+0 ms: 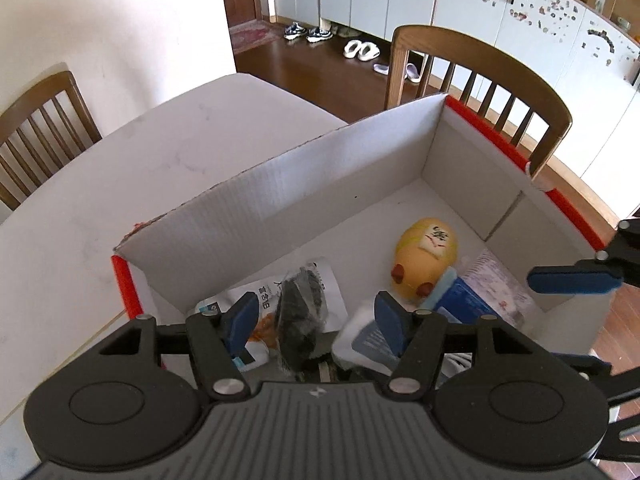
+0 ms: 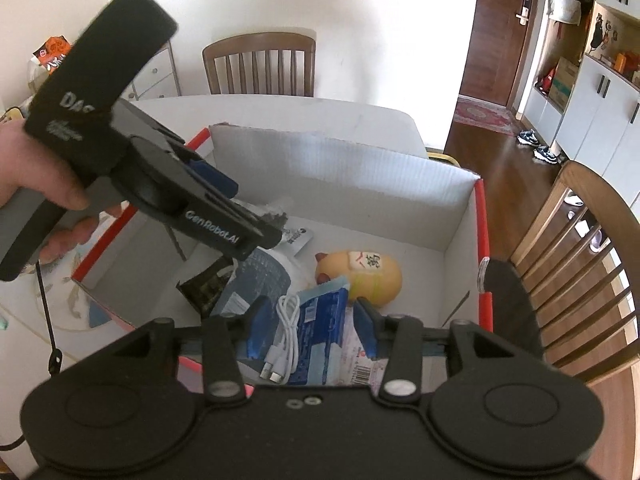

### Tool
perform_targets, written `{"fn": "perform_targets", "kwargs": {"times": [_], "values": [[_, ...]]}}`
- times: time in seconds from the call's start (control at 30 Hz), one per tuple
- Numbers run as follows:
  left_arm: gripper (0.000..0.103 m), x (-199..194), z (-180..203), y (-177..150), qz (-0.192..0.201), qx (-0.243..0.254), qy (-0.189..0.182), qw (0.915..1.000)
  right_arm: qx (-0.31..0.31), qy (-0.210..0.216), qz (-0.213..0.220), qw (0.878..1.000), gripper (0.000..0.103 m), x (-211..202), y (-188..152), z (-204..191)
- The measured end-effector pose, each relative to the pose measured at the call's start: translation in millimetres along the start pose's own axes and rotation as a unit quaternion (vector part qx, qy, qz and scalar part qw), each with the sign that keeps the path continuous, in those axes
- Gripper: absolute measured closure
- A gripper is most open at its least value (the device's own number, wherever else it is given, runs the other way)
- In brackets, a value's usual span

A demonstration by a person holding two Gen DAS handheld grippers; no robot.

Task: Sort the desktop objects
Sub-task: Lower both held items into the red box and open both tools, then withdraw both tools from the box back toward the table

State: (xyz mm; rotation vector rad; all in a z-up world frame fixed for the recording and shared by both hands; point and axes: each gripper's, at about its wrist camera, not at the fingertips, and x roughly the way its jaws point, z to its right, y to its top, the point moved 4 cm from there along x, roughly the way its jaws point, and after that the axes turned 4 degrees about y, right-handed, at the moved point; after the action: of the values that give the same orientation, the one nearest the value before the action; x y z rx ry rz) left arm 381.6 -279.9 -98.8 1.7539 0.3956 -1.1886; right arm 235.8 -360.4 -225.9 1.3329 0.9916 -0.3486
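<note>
Left wrist view: left gripper (image 1: 316, 320) hanging over the box (image 1: 320, 184), jaws wide, gripping nothing.
Right gripper (image 2: 308, 324): gaping, empty, above the cable (image 2: 286, 334).
Progress: toy (image 1: 426, 258), pouch (image 1: 304, 316) and packets sitting boxed; table (image 1: 120, 176) beside looking bare; remainder uncertain.
Toy axis: lying diagonally, feet nearest the left gripper.

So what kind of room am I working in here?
Most likely a home dining area: wooden dining chairs around a white table, shoes and slippers on the floor, and white cabinets.
</note>
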Motion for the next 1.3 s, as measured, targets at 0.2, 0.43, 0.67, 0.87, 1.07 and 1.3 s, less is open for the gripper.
{"fn": "perform_targets", "kwargs": {"times": [0.2,0.43,0.67,0.87,1.07,1.3], "values": [[0.040,-26.2,-0.1,-2.4,0.020,-0.004,-0.003,0.9998,0.002,-0.001,0.008,1.000,0.058,-8.7,1.4,-5.6],[0.040,-51.6,-7.6,-15.0,0.040,-0.013,-0.006,0.9991,0.011,-0.007,0.016,1.000,0.056,-16.8,2.0,-9.4],[0.040,-76.0,-6.0,-29.8,0.056,-0.010,-0.001,0.9984,0.016,-0.016,0.027,0.999,0.050,-24.9,3.4,-13.2],[0.040,-95.0,-8.2,-45.1,0.067,-0.014,-0.004,0.9976,0.023,-0.022,0.036,0.999,0.046,-31.3,4.0,-17.5],[0.040,-113.3,-13.4,-60.8,0.078,-0.018,-0.009,0.9968,0.029,-0.028,0.043,0.998,0.045,-37.0,4.2,-27.6],[0.040,-132.6,-22.1,-78.9,0.091,-0.020,-0.020,0.9955,0.027,-0.034,0.049,0.998,0.044,-43.9,4.3,-47.8]]}}
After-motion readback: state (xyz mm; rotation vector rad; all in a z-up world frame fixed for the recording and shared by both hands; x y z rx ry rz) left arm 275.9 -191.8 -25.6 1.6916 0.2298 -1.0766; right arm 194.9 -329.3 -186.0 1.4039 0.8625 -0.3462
